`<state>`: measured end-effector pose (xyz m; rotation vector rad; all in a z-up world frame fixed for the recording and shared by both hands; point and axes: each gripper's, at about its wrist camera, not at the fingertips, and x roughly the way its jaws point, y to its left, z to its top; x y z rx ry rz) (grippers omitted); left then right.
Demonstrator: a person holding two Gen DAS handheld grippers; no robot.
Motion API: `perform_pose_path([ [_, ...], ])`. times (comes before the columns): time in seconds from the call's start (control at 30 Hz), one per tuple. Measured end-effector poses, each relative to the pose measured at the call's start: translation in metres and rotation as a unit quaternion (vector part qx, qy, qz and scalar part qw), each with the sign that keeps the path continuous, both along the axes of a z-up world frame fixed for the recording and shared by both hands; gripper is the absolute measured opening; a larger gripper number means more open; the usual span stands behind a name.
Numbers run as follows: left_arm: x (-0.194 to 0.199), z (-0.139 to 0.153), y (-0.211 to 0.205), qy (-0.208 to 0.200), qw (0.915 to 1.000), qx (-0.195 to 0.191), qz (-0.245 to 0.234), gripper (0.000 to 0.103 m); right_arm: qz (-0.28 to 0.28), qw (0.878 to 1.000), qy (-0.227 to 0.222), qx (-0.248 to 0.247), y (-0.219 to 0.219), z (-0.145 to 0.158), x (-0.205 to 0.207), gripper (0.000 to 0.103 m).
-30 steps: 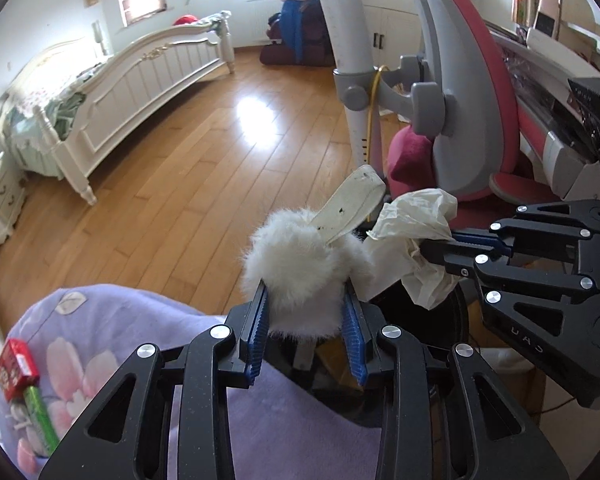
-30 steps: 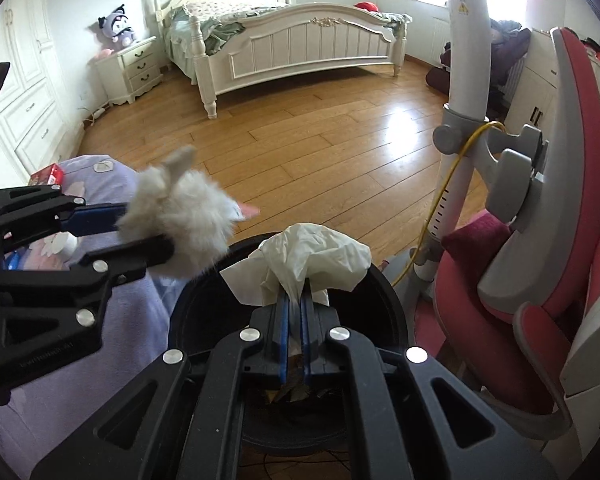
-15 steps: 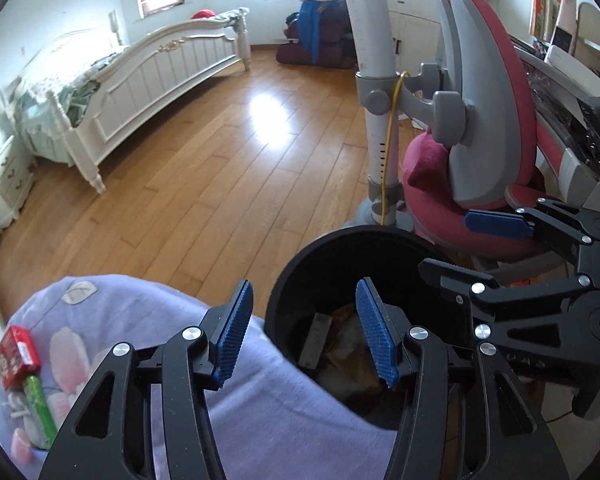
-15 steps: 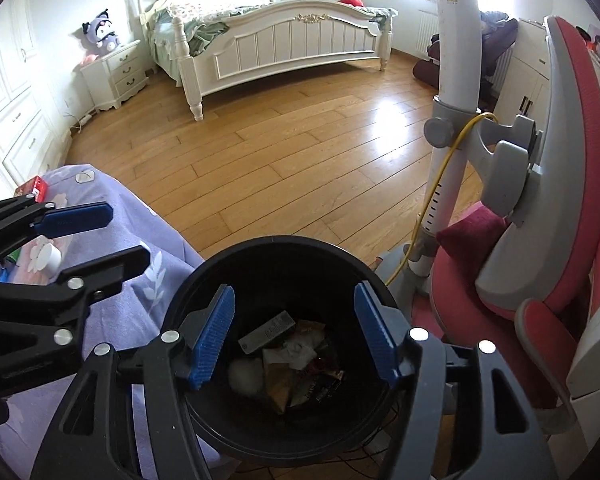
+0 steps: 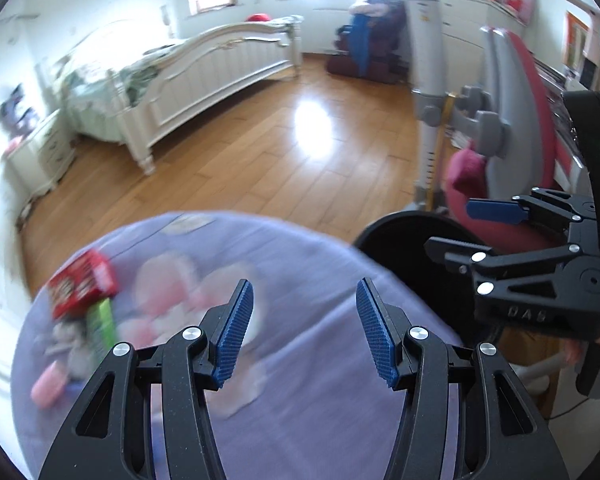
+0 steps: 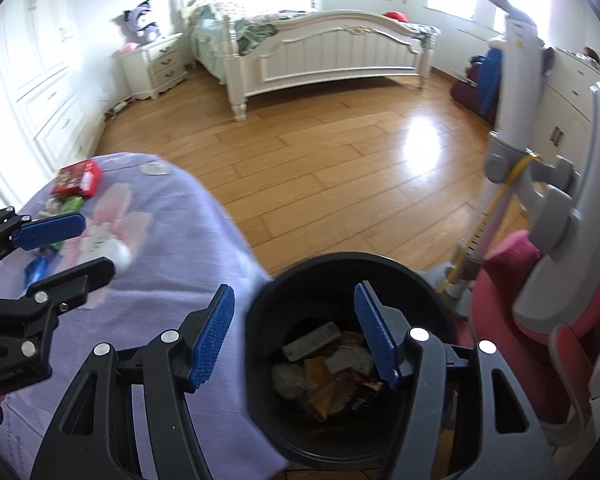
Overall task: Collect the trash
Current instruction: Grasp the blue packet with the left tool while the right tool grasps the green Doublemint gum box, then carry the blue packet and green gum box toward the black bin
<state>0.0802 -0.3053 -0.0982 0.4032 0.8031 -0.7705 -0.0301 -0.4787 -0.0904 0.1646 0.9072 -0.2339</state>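
both sets of tongs stand open and empty. the left tongs (image 5: 304, 328) hang over the lilac flowered cloth on the bench (image 5: 300, 360), and the right tongs (image 6: 294, 336) sit above the rim of the black bin (image 6: 260, 344), which stands just beside the bench edge and already holds wrappers and crumpled paper. more trash lies at the far corner of the bench: a red packet (image 5: 82, 288), a green wrapper (image 5: 102, 326) touching it, and a pink thing (image 5: 48, 384) nearer the edge.

the risk from here, as i judge it, is a poor pick. the pieces lie bunched together, so the left tongs could pinch two at once or nip the cloth and drag it, pulling other pieces off the bench. a loose hold on a thin wrapper could let it fall short of the bin.

the left view is smeared by motion, so the pink thing and the pale scraps beside the green wrapper cannot be named. the bin's bottom is partly hidden behind the right tongs.
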Motion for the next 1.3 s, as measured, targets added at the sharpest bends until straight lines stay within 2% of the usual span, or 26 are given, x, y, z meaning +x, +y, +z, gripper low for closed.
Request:
perform_pose_path([
  [0.23,0.032,-0.008,0.119,-0.010,0.9947,0.027,0.098,0.054,0.068,0.998,-0.002,0.009,0.064,-0.001,0.033,0.062],
  [0.33,0.045,-0.015,0.170,0.007,0.9904,0.027,0.135,0.054,0.096,0.995,-0.002,0.014,0.091,-0.002,0.046,0.062],
  [0.4,0.049,-0.019,0.197,0.016,0.9883,0.025,0.150,0.054,0.121,0.993,-0.001,0.019,0.112,-0.001,0.057,0.062],
  [0.53,0.048,-0.024,0.226,0.022,0.9856,0.028,0.165,0.054,0.190,0.982,-0.003,0.013,0.162,0.003,0.081,0.062],
  [0.63,0.049,-0.023,0.233,0.023,0.9846,0.019,0.172,0.054,0.216,0.976,0.008,0.024,0.189,-0.001,0.109,0.062],
  [0.8,0.055,-0.019,0.227,0.016,0.9861,0.007,0.165,0.054,0.202,0.977,0.031,0.066,0.210,-0.012,0.151,0.062],
  [0.97,0.065,-0.021,0.221,0.016,0.9886,0.005,0.150,0.054,0.200,0.976,0.069,0.055,0.231,-0.034,0.179,0.063],
  [1.0,0.067,-0.021,0.219,0.017,0.9896,0.005,0.143,0.054,0.203,0.976,0.070,0.046,0.233,-0.037,0.181,0.059],
  [1.07,0.071,-0.023,0.215,0.020,0.9914,0.003,0.129,0.054,0.214,0.974,0.066,0.027,0.236,-0.036,0.179,0.044],
  [1.1,0.072,-0.024,0.213,0.020,0.9921,0.004,0.123,0.054,0.220,0.973,0.064,0.026,0.233,-0.034,0.176,0.033],
  [1.13,0.073,-0.027,0.209,0.023,0.9935,0.006,0.111,0.054,0.221,0.973,0.065,0.024,0.230,-0.034,0.174,0.030],
  [1.3,0.078,-0.040,0.189,0.026,0.9976,0.029,0.056,0.054,0.218,0.974,0.067,0.017,0.201,-0.030,0.145,0.030],
])
